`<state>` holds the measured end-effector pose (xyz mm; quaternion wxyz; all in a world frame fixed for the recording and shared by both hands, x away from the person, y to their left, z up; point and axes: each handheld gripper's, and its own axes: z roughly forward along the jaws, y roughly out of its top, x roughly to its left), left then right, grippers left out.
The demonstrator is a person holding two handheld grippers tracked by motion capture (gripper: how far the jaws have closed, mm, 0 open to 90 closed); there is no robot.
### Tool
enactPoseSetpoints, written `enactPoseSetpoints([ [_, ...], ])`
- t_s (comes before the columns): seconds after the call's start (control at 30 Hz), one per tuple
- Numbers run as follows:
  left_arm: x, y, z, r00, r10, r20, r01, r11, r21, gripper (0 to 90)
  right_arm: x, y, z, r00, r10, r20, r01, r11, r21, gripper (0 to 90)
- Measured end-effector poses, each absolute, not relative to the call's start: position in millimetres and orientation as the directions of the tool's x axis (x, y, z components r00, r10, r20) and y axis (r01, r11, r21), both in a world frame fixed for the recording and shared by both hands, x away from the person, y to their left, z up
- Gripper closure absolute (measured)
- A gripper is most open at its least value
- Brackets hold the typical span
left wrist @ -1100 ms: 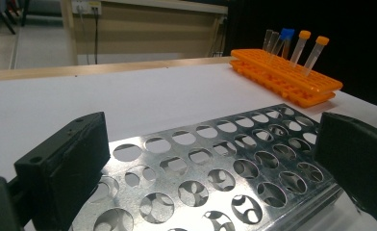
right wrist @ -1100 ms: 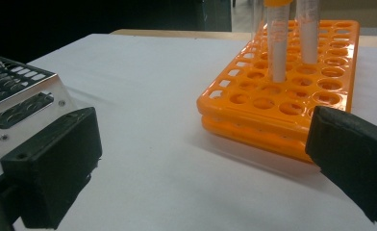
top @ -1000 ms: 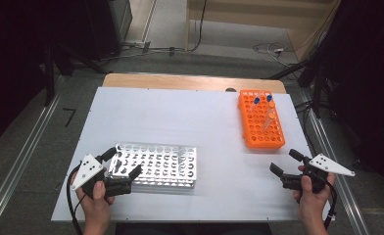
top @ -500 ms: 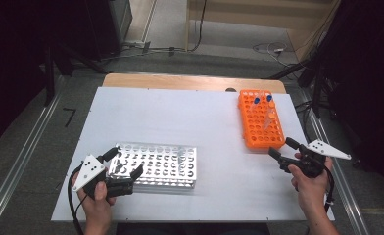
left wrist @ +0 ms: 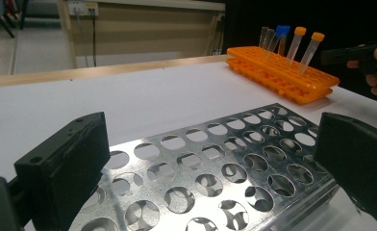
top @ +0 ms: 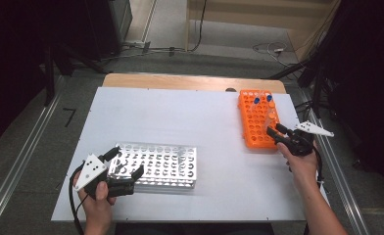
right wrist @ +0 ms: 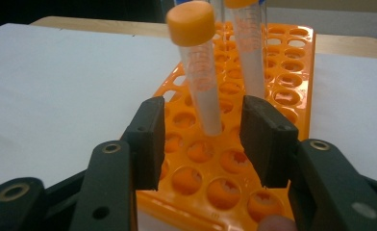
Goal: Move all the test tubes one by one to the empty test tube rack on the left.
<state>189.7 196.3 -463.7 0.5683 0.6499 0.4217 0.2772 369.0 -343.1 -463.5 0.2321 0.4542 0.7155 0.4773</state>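
Observation:
An orange tube rack [top: 251, 125] stands at the table's right with a few capped tubes in it. My right gripper [top: 274, 130] is at its near end. Its jaws have just been closing and stand apart around an orange-capped tube [right wrist: 201, 82] without touching it [right wrist: 203, 125]. A second tube [right wrist: 251, 53] stands just behind. A bare metal rack [top: 165, 164] lies at the front left. My left gripper [top: 126, 160] is open wide astride that rack's left end [left wrist: 208, 139], with the holed top plate [left wrist: 254, 144] between the jaws.
The white table top [top: 180, 117] stretches between the two racks. A wooden strip [top: 180, 81] runs along its far edge. Blue-capped tubes [top: 269, 98] stand at the orange rack's far end. Metal rails flank the table on both sides.
My right hand has moved forward from the table's front right to the orange rack's near end, and its jaws have narrowed. The left hand and the metal rack have stayed put.

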Motion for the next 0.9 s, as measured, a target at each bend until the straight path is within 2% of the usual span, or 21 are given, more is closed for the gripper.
enactPoseSetpoints([
  [0.4,189.8,191.3,-464.6,0.506,0.856,-0.109,0.237,-0.017,0.971,0.0,397.5,-330.9,-474.3,-0.451,0.890,0.066,0.482,0.181,0.857,55.6],
  [0.57,189.2,191.4,-464.7,0.504,0.857,-0.111,0.238,-0.014,0.971,0.0,400.8,-329.7,-479.3,-0.450,0.892,0.043,0.455,0.187,0.870,60.2],
  [0.73,188.9,191.2,-464.7,0.503,0.858,-0.106,0.237,-0.019,0.971,0.0,400.6,-323.9,-481.3,-0.460,0.887,0.018,0.433,0.207,0.877,72.1],
  [0.9,187.3,190.7,-463.4,0.504,0.858,-0.103,0.234,-0.020,0.972,0.0,400.0,-321.9,-480.0,-0.456,0.890,0.006,0.422,0.211,0.882,72.8],
])
